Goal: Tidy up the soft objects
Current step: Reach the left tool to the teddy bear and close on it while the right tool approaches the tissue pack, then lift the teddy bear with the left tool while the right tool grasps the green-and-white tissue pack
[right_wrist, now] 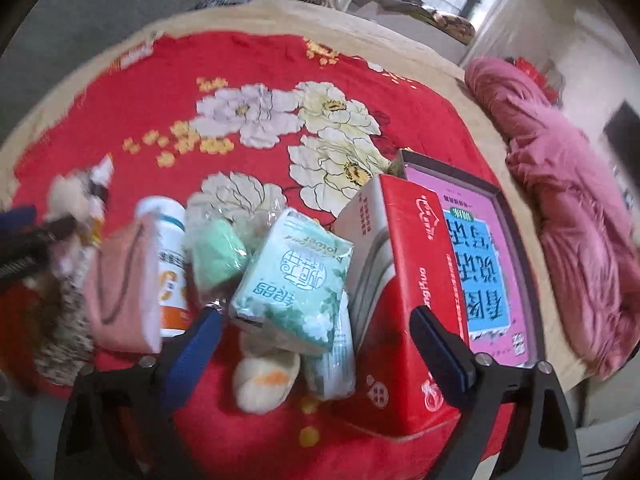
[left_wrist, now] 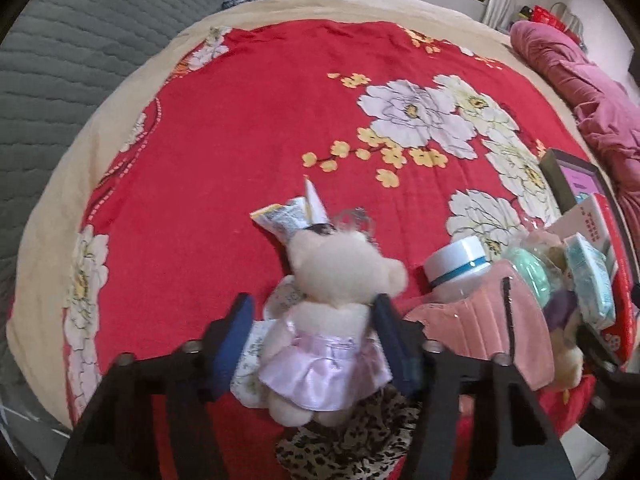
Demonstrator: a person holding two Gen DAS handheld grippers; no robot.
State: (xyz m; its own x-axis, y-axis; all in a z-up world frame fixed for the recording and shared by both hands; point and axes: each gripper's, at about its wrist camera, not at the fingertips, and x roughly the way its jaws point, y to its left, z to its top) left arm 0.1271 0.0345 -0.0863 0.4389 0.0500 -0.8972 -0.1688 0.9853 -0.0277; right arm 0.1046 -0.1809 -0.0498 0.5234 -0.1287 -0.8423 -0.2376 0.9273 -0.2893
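A cream teddy bear (left_wrist: 340, 280) in a pale pink satin skirt sits between the blue pads of my left gripper (left_wrist: 316, 312). The jaws are closed against its body. The bear also shows blurred at the left in the right wrist view (right_wrist: 68, 196). My right gripper (right_wrist: 316, 320) is open over a green tissue pack (right_wrist: 296, 276), with a second pack (right_wrist: 332, 360) and a cream plush piece (right_wrist: 264, 376) below it. A pink quilted pouch (right_wrist: 120, 284) lies to its left, also in the left wrist view (left_wrist: 480, 320).
A red floral blanket (left_wrist: 240, 140) covers the bed. A white bottle (left_wrist: 456, 268), a squeezed tube (left_wrist: 284, 216), leopard-print cloth (left_wrist: 352, 440), a green item in plastic (right_wrist: 216, 252), a red box (right_wrist: 404, 288) and a pink-and-blue framed box (right_wrist: 480, 264) lie around. A pink quilt (right_wrist: 568, 208) is bundled at the right.
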